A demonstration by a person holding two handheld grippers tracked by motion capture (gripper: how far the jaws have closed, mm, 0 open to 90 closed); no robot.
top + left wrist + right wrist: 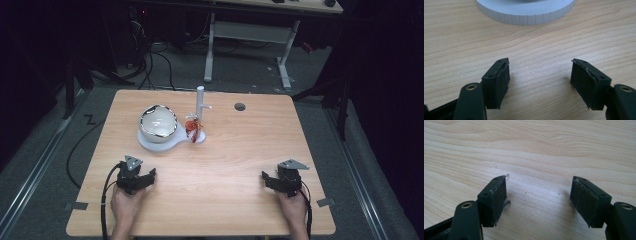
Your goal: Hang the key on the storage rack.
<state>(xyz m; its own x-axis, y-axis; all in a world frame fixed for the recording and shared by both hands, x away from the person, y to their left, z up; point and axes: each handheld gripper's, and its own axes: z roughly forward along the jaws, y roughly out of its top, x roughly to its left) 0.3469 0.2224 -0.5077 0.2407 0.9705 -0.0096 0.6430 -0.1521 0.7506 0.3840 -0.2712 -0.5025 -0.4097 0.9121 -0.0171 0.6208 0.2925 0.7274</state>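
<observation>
This looks like a lab or test room set up for recordings. A plain wooden surface (pixel 210 165) stands alone on grey carpet (pixel 45 150) in a dark room, with black cables (pixel 155 65) trailing over the floor behind it. A white-framed desk (pixel 250 35) stands farther back, and grey tape marks (pixel 76 205) sit on the surface's near corners.

One bowl (pixel 158 122), one white stand (pixel 200 107), one red trinket (pixel 192 127), two grippers: left gripper (pixel 148 176), right gripper (pixel 266 179).

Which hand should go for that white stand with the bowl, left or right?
Probably left. The left gripper, jaws apart and empty, sits nearer the white stand holding the bowl; its own view shows the stand's rim just ahead. The right gripper faces bare table.
</observation>
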